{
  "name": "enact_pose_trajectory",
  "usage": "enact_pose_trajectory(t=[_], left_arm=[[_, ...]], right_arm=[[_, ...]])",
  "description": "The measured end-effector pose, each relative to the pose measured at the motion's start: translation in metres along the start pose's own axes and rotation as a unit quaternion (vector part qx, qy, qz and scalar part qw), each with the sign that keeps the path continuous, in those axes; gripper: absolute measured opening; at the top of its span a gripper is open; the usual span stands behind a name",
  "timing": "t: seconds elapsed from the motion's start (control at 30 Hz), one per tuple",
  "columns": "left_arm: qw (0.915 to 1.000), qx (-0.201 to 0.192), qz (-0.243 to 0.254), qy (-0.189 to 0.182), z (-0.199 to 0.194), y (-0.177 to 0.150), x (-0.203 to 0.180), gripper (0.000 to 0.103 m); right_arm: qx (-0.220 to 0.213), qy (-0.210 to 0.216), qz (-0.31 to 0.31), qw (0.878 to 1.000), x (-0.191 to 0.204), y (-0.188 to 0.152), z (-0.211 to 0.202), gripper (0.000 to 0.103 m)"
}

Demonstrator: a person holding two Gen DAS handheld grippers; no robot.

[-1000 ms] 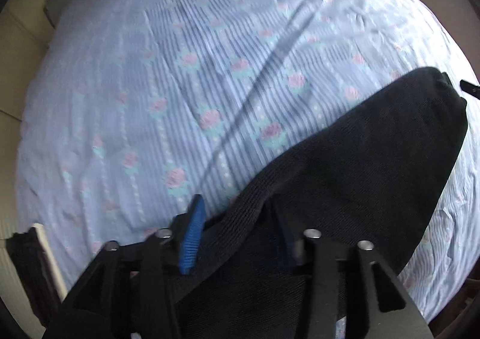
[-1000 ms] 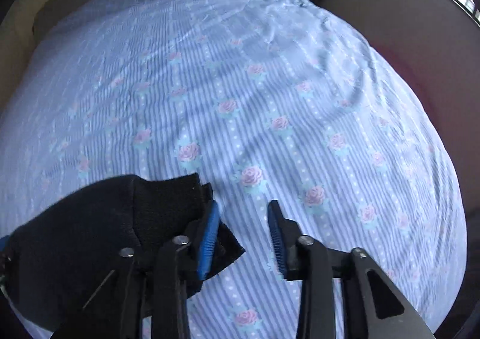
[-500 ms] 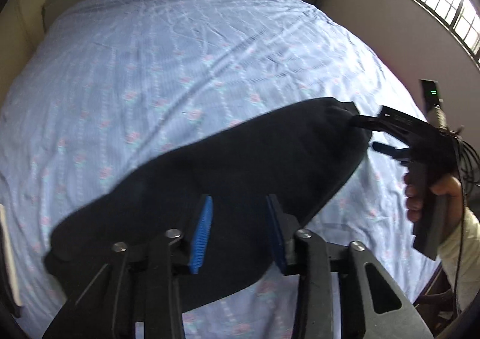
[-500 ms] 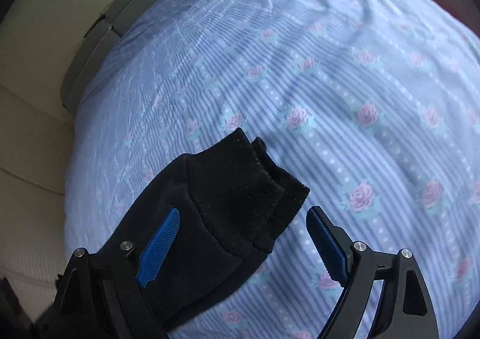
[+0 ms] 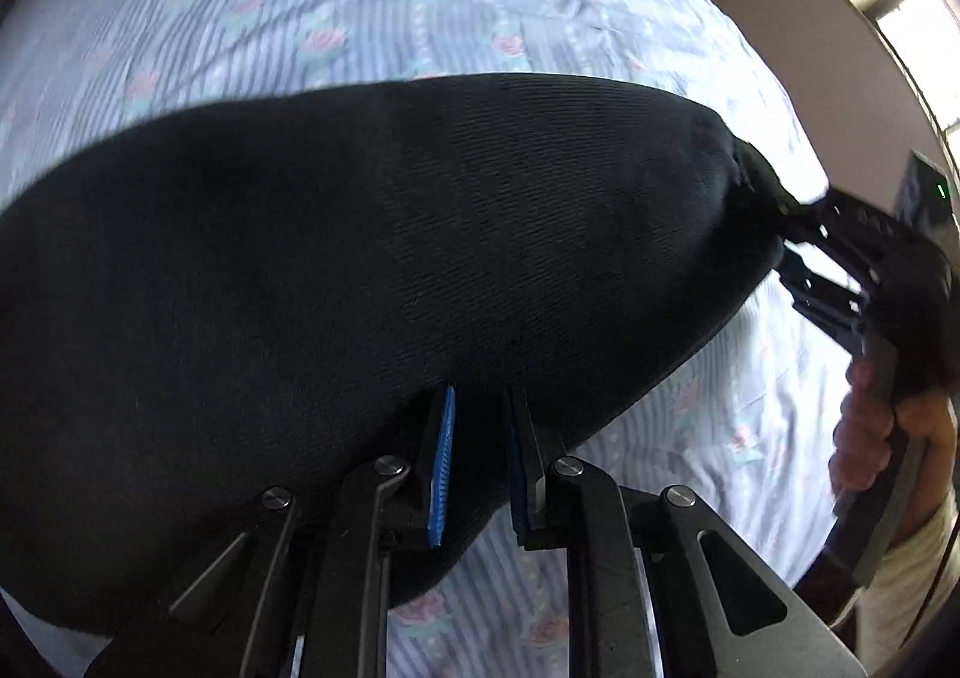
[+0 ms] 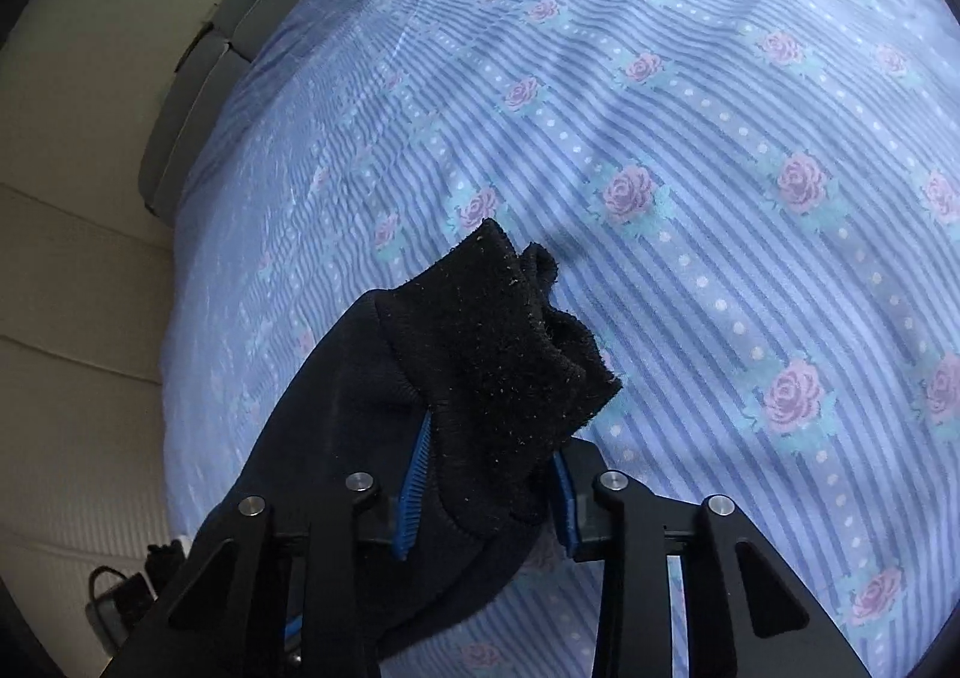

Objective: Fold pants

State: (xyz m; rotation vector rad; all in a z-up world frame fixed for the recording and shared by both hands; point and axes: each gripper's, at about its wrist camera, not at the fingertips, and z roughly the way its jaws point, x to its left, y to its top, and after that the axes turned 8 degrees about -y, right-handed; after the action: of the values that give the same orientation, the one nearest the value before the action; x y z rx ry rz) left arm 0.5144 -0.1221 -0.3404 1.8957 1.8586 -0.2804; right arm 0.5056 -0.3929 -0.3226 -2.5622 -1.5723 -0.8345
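Left wrist view: half a second ago your left gripper (image 5: 477, 462) stood open over the black pants (image 5: 372, 270); now its blue pads have drawn close together with a thickness of the near edge between them, so you have a hold there. The pants hang as a taut dark span above the floral bedsheet (image 5: 420, 0), stretched toward your right gripper (image 5: 792, 234), which pinches the far end. That reads as both ends secured and lifted, ready to be carried over for a fold. Bare sheet lies beyond the cloth and to the lower right.

Right wrist view: the fingers, wide apart a moment ago, have closed in on the ribbed cuffs (image 6: 504, 354), which stick up between the pads. The cuff layers look slightly offset, so check alignment. Plenty of open sheet ahead and to the right; the bed's edge and the grey headboard (image 6: 198, 78) run along the left, so keep your swing away from there.
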Motion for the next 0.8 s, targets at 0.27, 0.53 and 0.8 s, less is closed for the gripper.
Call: enact_pose_trajectory(t=[0.27, 0.53, 0.8], left_arm=[[0.9995, 0.029, -0.002, 0.006, 0.0, 0.002, -0.002, 0.016], [0.9967, -0.064, -0.031, 0.04, -0.118, -0.034, 0.009, 0.045], [0.9823, -0.13, -0.067, 0.118, -0.229, -0.077, 0.078, 0.045]], right_arm=[[-0.076, -0.075, -0.111, 0.988, 0.054, -0.032, -0.077, 0.029], [-0.128, -0.096, -0.219, 0.962, 0.121, -0.051, -0.14, 0.029], [-0.159, -0.093, -0.37, 0.911, 0.231, -0.126, -0.158, 0.029]])
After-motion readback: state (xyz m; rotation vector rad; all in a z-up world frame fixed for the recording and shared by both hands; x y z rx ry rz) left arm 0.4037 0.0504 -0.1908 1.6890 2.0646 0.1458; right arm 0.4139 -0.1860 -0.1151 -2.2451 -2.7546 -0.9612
